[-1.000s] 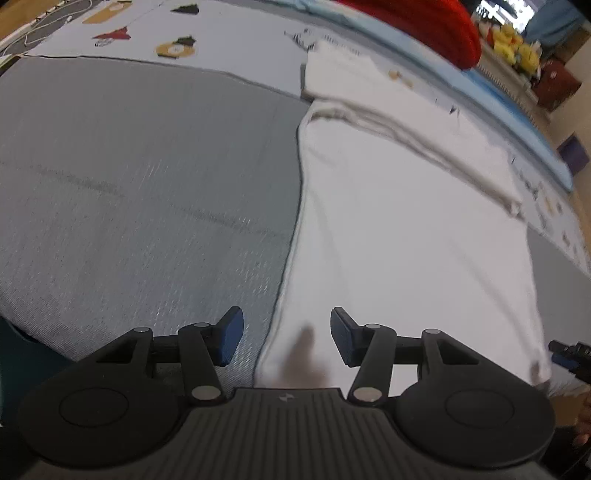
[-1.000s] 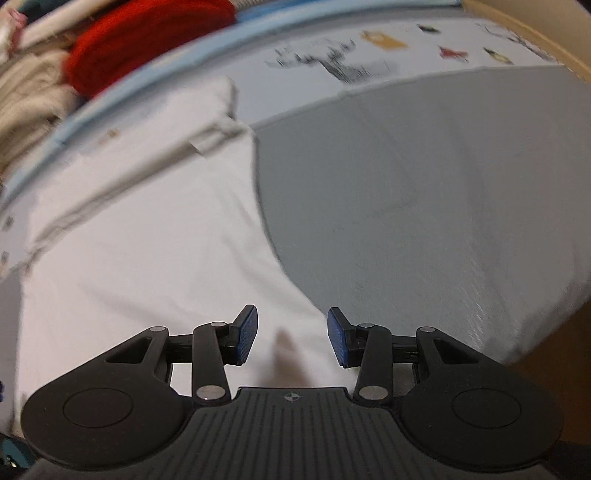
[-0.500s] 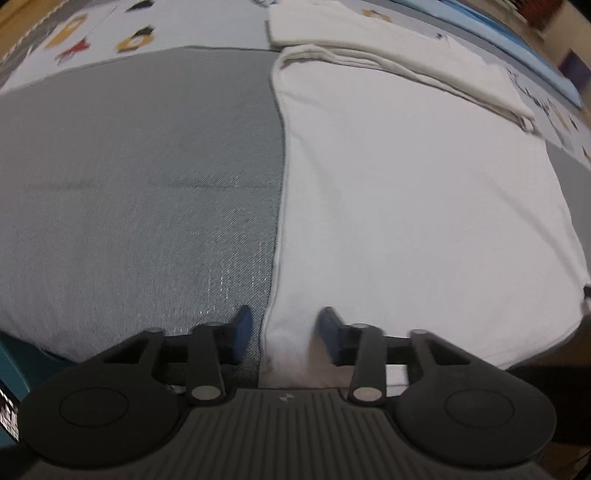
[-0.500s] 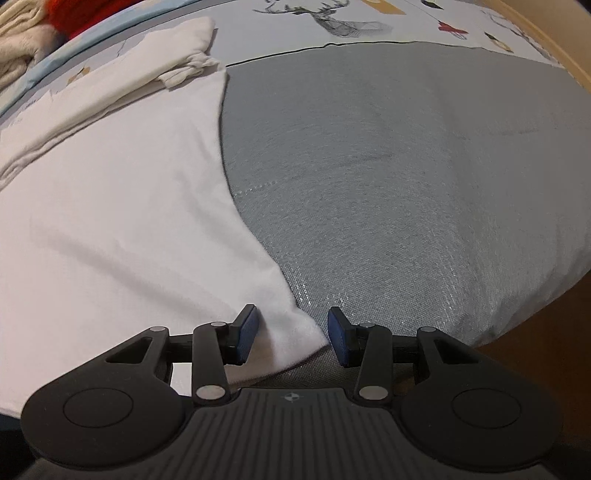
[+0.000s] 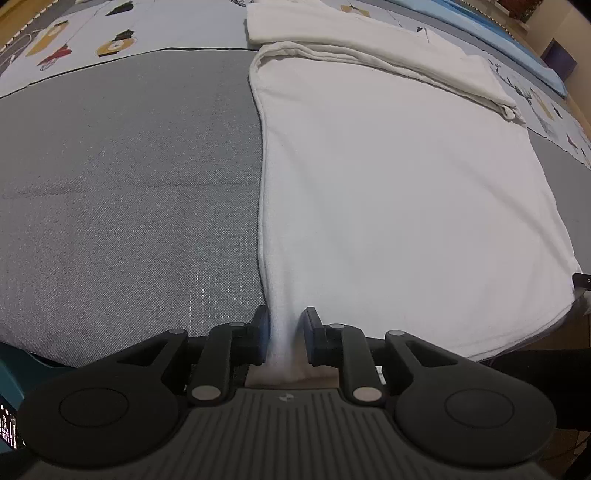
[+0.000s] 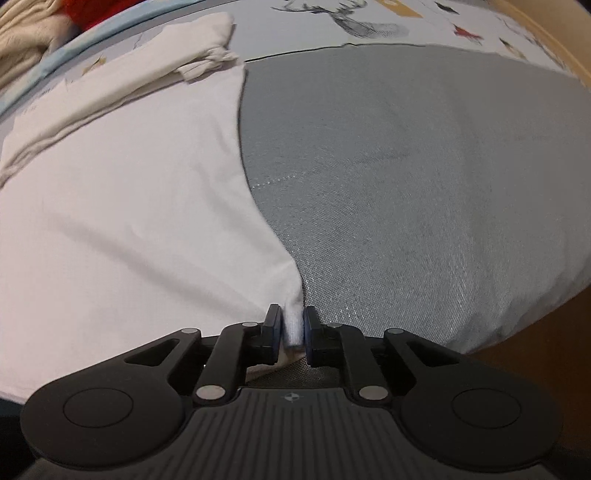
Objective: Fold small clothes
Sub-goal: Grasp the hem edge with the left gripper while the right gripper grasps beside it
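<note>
white garment (image 5: 399, 192) lies flat on grey mat (image 5: 122, 184), long axis running away from the camera, far end folded over near patterned sheet (image 5: 122, 29). left view: left gripper (image 5: 284, 338) has just been closing, now pinching the near left corner. right view: right gripper (image 6: 292, 330) also just closed, clamped on the near right corner of white garment (image 6: 129, 206); grey mat (image 6: 424, 166) to the right, red fabric (image 6: 88, 14) far left.

The garment (image 5: 399, 192) lies flat on the mat (image 5: 122, 192), its folded sleeves (image 5: 369, 48) at the far end.
</note>
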Tool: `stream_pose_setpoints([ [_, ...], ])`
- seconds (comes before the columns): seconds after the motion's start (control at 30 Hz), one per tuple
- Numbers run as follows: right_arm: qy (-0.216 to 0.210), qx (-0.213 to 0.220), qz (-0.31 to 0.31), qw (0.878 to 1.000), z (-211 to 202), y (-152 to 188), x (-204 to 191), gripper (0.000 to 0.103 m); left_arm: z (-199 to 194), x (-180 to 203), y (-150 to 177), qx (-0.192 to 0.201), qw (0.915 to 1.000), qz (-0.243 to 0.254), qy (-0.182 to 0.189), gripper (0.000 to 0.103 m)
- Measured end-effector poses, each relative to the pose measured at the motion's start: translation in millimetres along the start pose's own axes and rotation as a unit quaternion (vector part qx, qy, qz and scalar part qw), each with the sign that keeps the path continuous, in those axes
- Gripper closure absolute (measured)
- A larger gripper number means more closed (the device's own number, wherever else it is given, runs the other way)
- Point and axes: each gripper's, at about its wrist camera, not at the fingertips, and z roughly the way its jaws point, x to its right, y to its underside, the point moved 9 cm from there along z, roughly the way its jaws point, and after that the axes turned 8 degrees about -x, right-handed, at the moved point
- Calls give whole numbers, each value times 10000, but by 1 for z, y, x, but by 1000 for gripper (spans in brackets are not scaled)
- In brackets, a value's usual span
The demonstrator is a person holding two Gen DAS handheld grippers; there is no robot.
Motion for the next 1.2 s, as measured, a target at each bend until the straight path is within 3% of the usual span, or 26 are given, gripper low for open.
stream_pose_setpoints([
  [0.07,0,-3,14,10000,0,0,0,90,0,0,0,1,10000,3,-12,83],
  [0.13,-1,-6,-1,10000,0,0,0,90,0,0,-2,67,9999,33,-79,98],
  [0.2,-37,34,-21,10000,-2,-1,-1,96,-5,1,-4,176,9998,-14,-17,98],
  [0.33,-250,309,206,9990,-13,-9,2,97,-6,-1,-6,198,9997,-92,51,97],
  [0.5,-173,-78,178,9997,0,-2,2,93,0,5,-1,31,9999,127,1,93],
  [0.63,-4,-44,-102,9999,0,-2,-4,92,1,4,-1,34,9999,121,-11,94],
  [0.87,-233,210,83,9995,-14,-8,0,97,-7,2,-3,234,9997,40,62,97],
  [1.03,-171,-88,150,9997,-2,-3,3,92,-1,8,0,81,9998,170,100,93],
  [1.2,-42,-51,-65,10000,-1,-3,-2,92,2,8,0,54,9998,170,49,93],
])
